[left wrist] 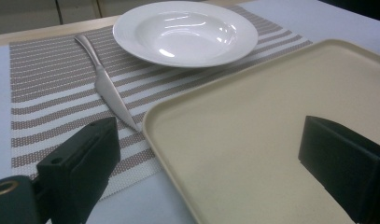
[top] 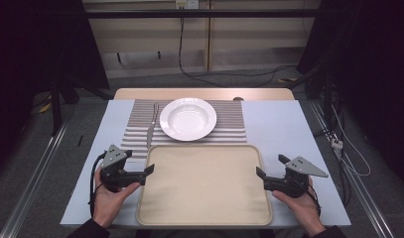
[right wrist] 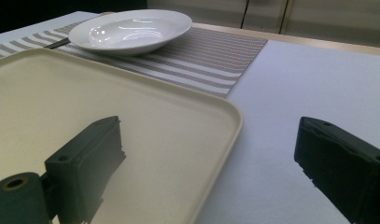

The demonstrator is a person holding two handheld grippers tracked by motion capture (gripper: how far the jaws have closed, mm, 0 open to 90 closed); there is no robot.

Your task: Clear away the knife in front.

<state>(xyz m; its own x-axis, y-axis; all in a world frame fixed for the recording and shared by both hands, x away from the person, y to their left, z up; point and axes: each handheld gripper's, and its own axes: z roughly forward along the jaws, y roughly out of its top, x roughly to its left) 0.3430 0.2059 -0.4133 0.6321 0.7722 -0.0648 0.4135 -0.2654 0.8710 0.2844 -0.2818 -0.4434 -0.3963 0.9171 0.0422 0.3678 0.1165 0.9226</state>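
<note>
On striped mat (top: pixel 229 124), bare white plate (top: pixel 188 118), bare tray (top: pixel 204 183)

There is one tray (top: pixel 204 186), one white plate (top: pixel 188 118), one knife (top: pixel 152 125) and one stripy mat (top: pixel 140 130). Two claws, one left (top: pixel 138 165) and one right (top: pixel 270 166).

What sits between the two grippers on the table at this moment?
The beige tray, with nothing on it, lies between the left gripper and the right gripper. The high view shows this best; each gripper is open at one side edge of the tray.
</note>
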